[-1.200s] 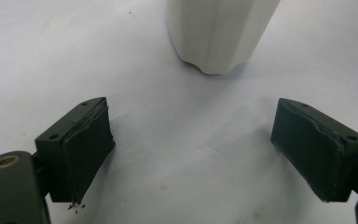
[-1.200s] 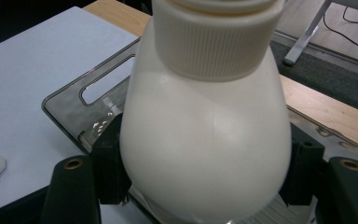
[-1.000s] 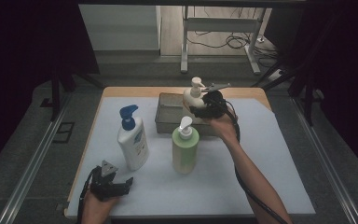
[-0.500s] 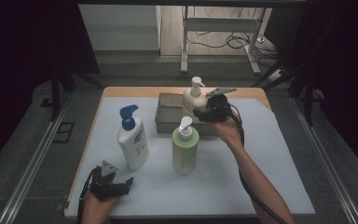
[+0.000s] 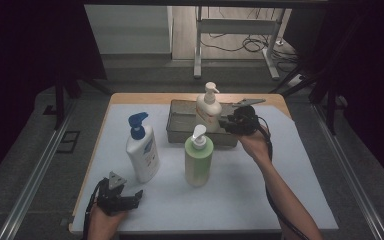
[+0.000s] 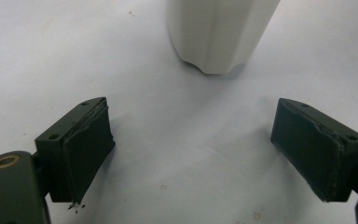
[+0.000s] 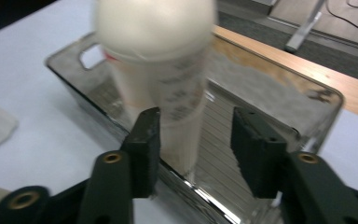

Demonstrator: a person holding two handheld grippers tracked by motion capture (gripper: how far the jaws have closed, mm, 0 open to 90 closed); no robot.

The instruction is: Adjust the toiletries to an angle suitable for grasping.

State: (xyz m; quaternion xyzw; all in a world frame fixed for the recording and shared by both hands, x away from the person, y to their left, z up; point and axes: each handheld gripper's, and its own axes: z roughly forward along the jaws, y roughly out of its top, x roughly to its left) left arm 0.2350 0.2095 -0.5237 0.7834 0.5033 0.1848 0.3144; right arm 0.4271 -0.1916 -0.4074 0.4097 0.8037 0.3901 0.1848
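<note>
Closing on the cream bottle (image 5: 208,111), the right gripper (image 5: 226,123) had its jaws on either side of the body; they had just been narrowing, and in the right gripper view a gap showed at one pad (image 7: 256,149), so no grip was made. The bottle (image 7: 161,88) stood upright in the metal tray (image 5: 177,131) at the table's far side. Judged from this, the step in hand was grasping the bottle. Next the pads would need to press both sides before any lift clear of the tray wall. The left gripper (image 5: 122,201) rested wide open and empty near the front edge, by the blue-pump bottle (image 5: 142,150).
</note>
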